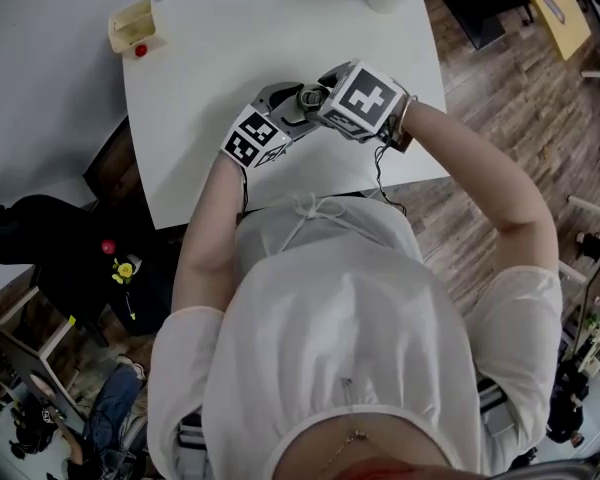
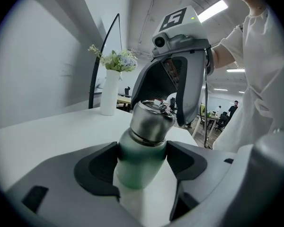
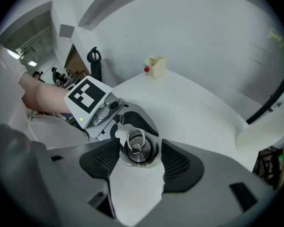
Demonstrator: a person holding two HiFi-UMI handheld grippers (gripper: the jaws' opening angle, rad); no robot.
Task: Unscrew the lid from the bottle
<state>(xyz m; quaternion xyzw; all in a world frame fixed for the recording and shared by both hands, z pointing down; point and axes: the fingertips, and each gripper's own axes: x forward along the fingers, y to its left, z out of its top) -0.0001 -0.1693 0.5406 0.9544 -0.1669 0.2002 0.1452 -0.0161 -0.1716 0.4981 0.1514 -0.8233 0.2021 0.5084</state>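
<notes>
Green bottle [image 2: 137, 169] upright over the white desk [image 1: 240, 58], body clenched in the left claw [image 2: 143, 157]. Right claw [image 3: 141, 156] released, straddling the steel lid [image 3: 139, 148] from above, pads just beside it. Probably rigid, fairly heavy, smooth and slippery; best gripped around the lid's side wall.
</notes>
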